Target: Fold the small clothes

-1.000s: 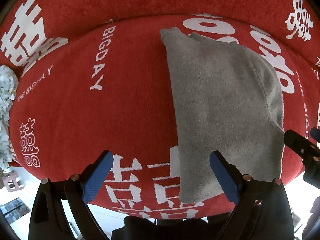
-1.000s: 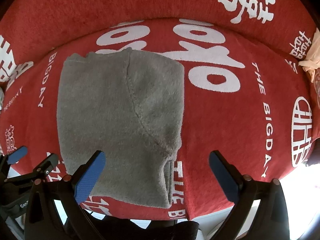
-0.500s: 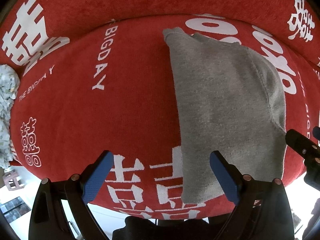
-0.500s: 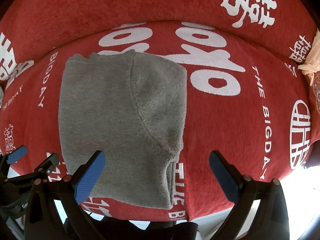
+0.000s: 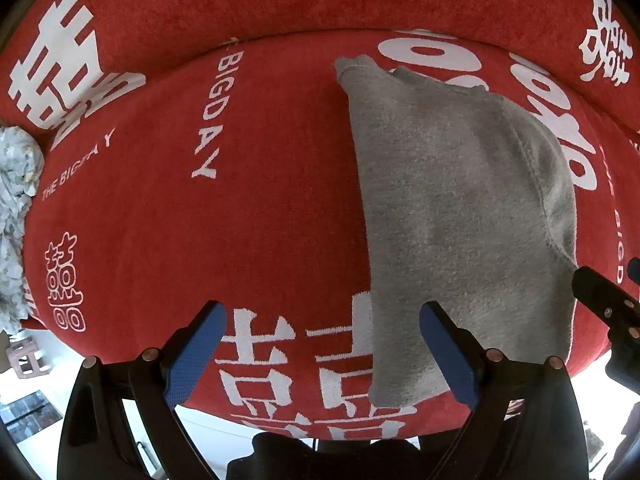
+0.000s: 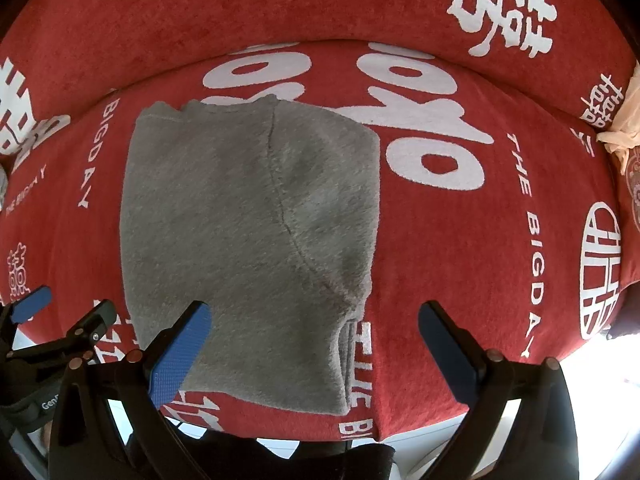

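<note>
A: What writing shows?
B: "THE BIG DAY" in white on the red cover (image 5: 248,216).
A: And the garment?
B: The folded grey garment (image 6: 248,216) lies on it. The left gripper (image 5: 320,354) and right gripper (image 6: 316,352) both gape wide, empty. Only the right view shows a peach cloth (image 6: 624,120).

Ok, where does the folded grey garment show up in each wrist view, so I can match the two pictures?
Left wrist: grey garment lies right of centre, reaching behind the right blue finger.
Right wrist: grey garment lies left of centre, behind the left blue finger.
Shared landmark: the large white lettering at the garment's far edge.

Red blanket (image 5: 248,208) lies bare beside grey garment (image 5: 452,208); edges perhaps cluttered.
</note>
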Demonstrator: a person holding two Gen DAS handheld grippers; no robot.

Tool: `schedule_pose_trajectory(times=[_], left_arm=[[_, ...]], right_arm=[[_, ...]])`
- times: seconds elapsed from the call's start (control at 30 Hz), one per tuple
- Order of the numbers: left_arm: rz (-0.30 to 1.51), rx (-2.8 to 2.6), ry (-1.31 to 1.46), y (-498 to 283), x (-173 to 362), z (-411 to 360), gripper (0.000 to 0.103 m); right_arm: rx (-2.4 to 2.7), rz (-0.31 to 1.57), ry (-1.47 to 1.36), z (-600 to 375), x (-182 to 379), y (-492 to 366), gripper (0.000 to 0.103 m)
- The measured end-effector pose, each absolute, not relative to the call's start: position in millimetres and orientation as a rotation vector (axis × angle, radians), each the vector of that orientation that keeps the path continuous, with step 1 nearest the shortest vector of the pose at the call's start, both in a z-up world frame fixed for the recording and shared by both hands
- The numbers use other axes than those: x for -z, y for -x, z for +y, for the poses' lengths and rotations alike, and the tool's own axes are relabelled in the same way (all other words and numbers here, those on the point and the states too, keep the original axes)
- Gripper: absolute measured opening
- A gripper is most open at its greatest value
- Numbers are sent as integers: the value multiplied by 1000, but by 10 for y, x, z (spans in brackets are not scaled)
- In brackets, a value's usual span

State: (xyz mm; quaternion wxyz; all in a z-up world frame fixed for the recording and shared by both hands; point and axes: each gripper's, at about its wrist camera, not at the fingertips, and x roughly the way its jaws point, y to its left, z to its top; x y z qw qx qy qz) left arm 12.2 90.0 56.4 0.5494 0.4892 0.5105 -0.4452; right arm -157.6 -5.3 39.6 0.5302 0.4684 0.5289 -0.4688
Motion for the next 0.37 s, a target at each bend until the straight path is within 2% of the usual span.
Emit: schedule_pose_trajectory(times=[0.37], left_arm=[[1216, 1072, -1143, -119, -573, 876, 98]], right_arm=[[1125, 1267, -1120, -54, -379, 1551, 103]])
